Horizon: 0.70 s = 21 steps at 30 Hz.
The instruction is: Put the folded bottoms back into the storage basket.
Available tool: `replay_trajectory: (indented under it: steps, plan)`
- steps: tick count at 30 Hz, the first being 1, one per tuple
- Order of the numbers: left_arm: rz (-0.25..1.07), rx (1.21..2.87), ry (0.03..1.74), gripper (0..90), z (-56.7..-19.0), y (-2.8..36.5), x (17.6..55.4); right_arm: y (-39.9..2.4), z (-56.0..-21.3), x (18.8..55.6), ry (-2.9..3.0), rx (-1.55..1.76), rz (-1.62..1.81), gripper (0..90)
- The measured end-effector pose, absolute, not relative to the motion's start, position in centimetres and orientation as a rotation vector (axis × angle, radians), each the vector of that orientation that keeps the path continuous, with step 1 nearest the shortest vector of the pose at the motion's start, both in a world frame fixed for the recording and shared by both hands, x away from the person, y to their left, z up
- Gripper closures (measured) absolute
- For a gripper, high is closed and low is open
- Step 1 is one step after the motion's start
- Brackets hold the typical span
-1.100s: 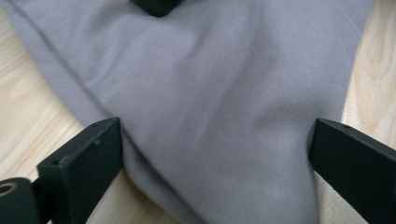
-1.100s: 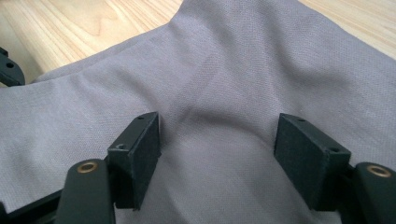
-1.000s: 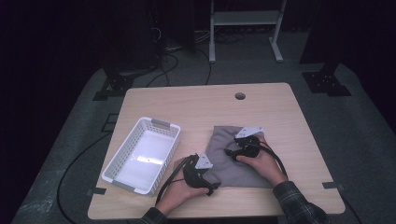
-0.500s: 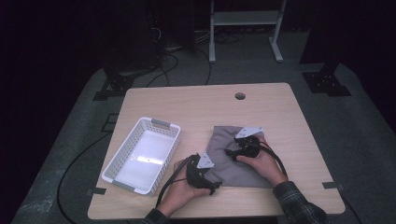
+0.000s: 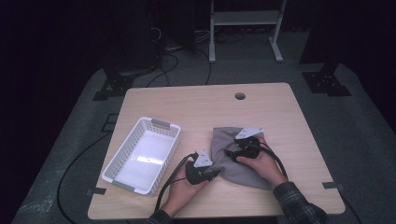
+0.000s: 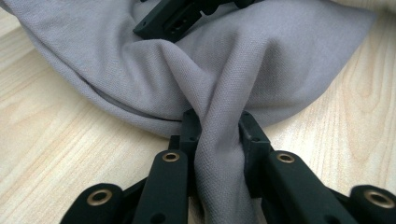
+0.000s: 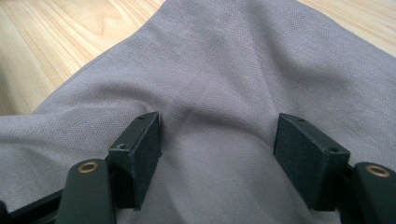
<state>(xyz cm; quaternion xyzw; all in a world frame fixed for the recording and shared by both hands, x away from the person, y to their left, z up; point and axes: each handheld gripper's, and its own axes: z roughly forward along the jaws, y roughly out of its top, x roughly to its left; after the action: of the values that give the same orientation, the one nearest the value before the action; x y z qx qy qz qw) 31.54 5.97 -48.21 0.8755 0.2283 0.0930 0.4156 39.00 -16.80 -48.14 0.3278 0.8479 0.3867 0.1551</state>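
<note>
A grey cloth (image 5: pixel 223 142) lies crumpled on the wooden table (image 5: pixel 196 107), right of centre near the front. My left gripper (image 5: pixel 216 173) is at the cloth's front left edge. Its jaws have just been closing, and in the left gripper view (image 6: pixel 218 123) they pinch a raised fold of the cloth (image 6: pixel 261 60). My right gripper (image 5: pixel 229 152) rests on top of the cloth, a hand behind it. In the right gripper view its jaws (image 7: pixel 217 135) stand apart over the flat cloth (image 7: pixel 224 60) with nothing pinched between them.
A white plastic basket (image 5: pixel 173 154) stands empty at the front left of the table. A small round hole (image 5: pixel 240 96) sits near the far edge. Cables trail from both grippers toward the front edge. The dark floor and a rack's legs lie beyond the table.
The left gripper's jaws have drawn together on the cloth's edge. Both hands have stayed where they were, and the cloth lies in the same place.
</note>
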Motion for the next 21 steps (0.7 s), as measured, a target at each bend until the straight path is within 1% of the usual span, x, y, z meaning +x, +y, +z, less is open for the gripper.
replay_trajectory:
  steps: [5, 8, 10, 11, 14, 16, 18, 21]
  plan:
    - [0.211, 2.190, 0.580, 76.5, -48.2, 6.1, 31.0, -16.9, -48.0, 38.6, 2.443, 0.934, 1.110, 29.3]
    - [0.186, 2.185, 0.580, 76.7, -48.2, 6.4, 30.6, -17.1, -47.1, 37.9, 2.496, 0.884, 1.066, 29.6]
    - [0.179, 2.187, 0.577, 76.7, -48.2, 6.7, 30.3, -17.8, -46.2, 37.6, 2.484, 0.868, 1.113, 29.2]
    - [0.170, 2.186, 0.578, 76.6, -48.2, 6.9, 30.2, -18.7, -45.3, 37.7, 2.457, 0.854, 1.137, 28.1]
    - [0.145, 2.175, 0.591, 76.6, -48.3, 7.3, 29.9, -20.2, -44.2, 38.2, 2.413, 0.896, 1.178, 26.4]
    - [0.119, 2.169, 0.595, 76.6, -48.3, 7.6, 29.8, -20.7, -44.0, 38.4, 2.402, 0.908, 1.177, 25.9]
    - [0.111, 2.174, 0.597, 76.6, -48.2, 8.2, 29.6, -21.9, -43.8, 39.3, 2.383, 0.936, 1.177, 24.2]
    - [0.105, 2.170, 0.605, 76.6, -48.2, 8.5, 29.4, -22.5, -44.0, 39.8, 2.375, 0.950, 1.174, 23.1]
